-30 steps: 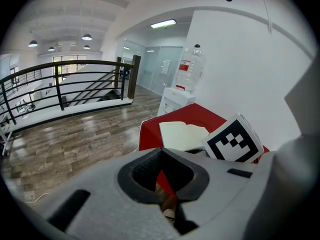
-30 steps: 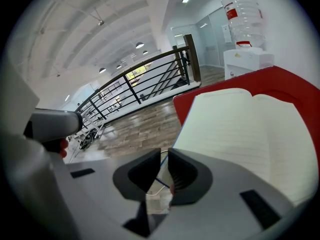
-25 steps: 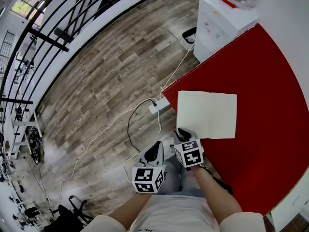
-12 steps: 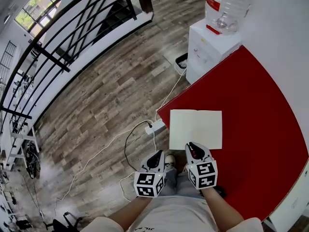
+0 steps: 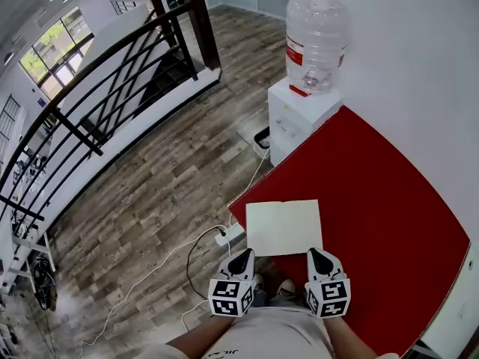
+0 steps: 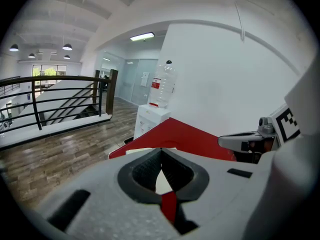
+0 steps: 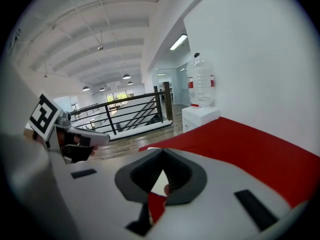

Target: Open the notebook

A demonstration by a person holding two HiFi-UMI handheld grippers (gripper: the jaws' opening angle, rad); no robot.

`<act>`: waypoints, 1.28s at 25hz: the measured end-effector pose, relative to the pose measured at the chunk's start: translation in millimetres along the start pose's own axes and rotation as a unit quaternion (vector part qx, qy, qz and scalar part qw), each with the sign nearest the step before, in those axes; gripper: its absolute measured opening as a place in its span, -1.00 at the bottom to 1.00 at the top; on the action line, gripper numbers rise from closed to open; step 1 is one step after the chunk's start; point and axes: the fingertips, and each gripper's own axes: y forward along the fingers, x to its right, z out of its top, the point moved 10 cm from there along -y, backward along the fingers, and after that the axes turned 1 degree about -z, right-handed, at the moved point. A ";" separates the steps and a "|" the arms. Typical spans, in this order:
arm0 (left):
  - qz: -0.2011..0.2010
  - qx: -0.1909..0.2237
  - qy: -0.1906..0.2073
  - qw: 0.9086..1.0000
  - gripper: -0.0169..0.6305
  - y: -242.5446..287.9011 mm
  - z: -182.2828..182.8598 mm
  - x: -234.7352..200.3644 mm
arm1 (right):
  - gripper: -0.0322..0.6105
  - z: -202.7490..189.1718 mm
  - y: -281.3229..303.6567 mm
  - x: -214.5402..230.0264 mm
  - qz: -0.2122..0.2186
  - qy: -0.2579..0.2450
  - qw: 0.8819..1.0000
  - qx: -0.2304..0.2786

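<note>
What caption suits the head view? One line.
Left tongs and right tongs, shut, hover short of the notebook on the red table.

R gripper (image 5: 319, 256) pulled back off notebook (image 5: 284, 226) toward table (image 5: 389, 223) near edge, now level w/ L gripper (image 5: 241, 259).

Bright, even daylight fills the head view, with a window (image 5: 46, 64) glowing at ten o'clock, only faint soft shadows, and the pale notebook (image 5: 284, 227) bright without glare. Both gripper views sit inside a round black vignette with straight lines bowed toward the rim. In each, a ceiling strip light (image 6: 142, 36) is blown out near twelve o'clock and the nearest foreground is soft.
</note>
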 end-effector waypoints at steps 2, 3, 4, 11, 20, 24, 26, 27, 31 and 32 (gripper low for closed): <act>-0.008 -0.002 0.014 1.000 -0.93 2.3 0.1 10.5 | -0.88 -3.0 -10.3 5.3 -0.012 0.015 1.000 0.004; -0.012 -0.003 0.022 1.000 -0.93 2.7 -0.3 15.7 | -0.88 -4.1 -15.1 5.4 -0.017 0.022 1.000 0.009; -0.015 -0.003 0.029 0.999 -0.93 3.0 -0.6 20.3 | -0.88 -5.2 -18.9 4.5 -0.021 0.028 0.999 0.013; -0.015 -0.001 0.044 0.999 -0.93 9.3 1.1 32.1 | -0.88 -11.3 -20.2 -2.6 -0.027 0.026 0.999 0.010; -0.011 -0.002 0.042 0.999 -0.93 5.8 -1.0 34.8 | -0.89 -13.8 -17.3 -11.5 -0.007 0.001 1.000 0.001; -0.006 -0.001 0.037 0.999 -0.93 1.6 -4.7 33.1 | -0.89 -17.1 -17.2 -16.1 0.000 0.001 1.000 -0.001; -0.004 0.001 0.035 0.999 -0.93 -1.0 -5.4 32.4 | -0.89 -17.9 -17.2 -18.4 0.004 0.001 1.000 -0.002; -0.003 0.001 0.035 0.999 -0.93 -2.0 -5.3 31.9 | -0.89 -17.6 -16.9 -19.3 0.006 0.000 1.000 -0.003; 0.001 0.003 0.032 0.999 -0.93 -3.5 -5.7 29.4 | -0.89 -17.4 -14.5 -21.7 0.011 -0.003 1.000 -0.005; 0.001 0.002 0.032 0.999 -0.93 -3.7 -5.9 29.2 | -0.89 -17.9 -14.1 -22.0 0.012 -0.004 1.000 -0.006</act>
